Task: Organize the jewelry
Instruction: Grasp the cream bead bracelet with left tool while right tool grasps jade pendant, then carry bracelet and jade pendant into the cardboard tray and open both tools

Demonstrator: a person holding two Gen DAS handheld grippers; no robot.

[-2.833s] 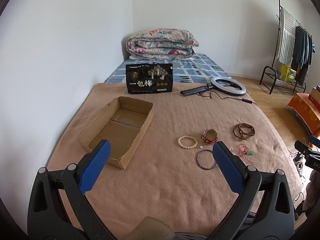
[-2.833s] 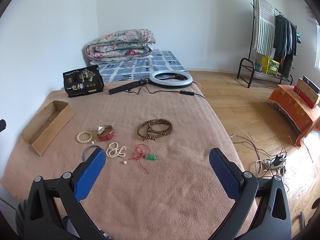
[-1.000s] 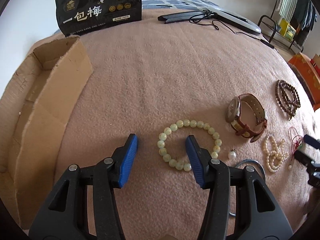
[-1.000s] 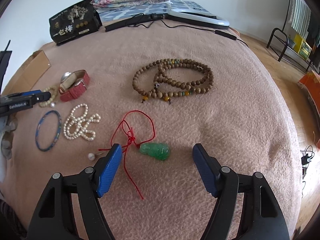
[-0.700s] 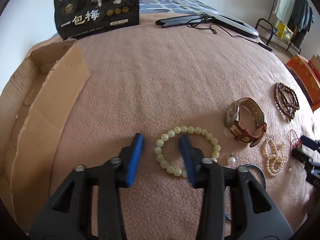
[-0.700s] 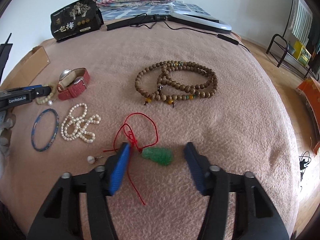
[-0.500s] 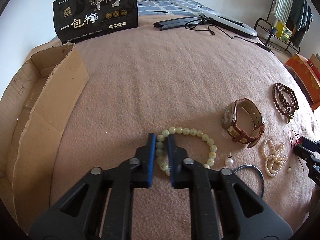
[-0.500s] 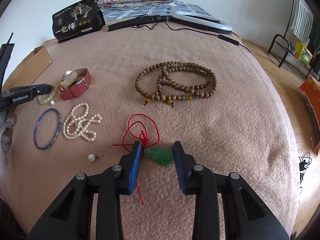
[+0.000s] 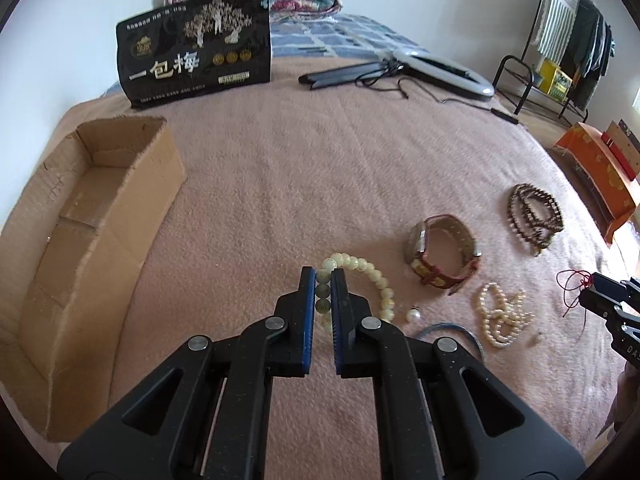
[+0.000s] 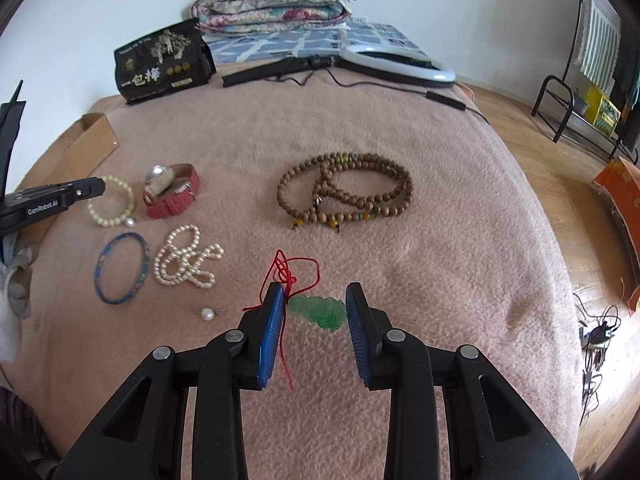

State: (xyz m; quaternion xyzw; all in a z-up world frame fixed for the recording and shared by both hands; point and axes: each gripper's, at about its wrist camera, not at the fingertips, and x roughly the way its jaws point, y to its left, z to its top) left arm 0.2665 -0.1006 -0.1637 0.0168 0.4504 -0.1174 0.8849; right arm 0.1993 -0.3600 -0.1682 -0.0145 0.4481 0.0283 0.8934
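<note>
A black pouch (image 9: 194, 49) standing at the far edge of the bed's pink blanket (image 9: 320, 168) carries large white Chinese characters reading "一包梅" beneath a printed tree design; its smaller lines of print are too fine to read. In the right wrist view, the side of the left claw (image 10: 94, 190) bears the white wording "GenRobot.AI". The right claw's (image 9: 592, 292) body shows the letters "DA", cut off.
</note>
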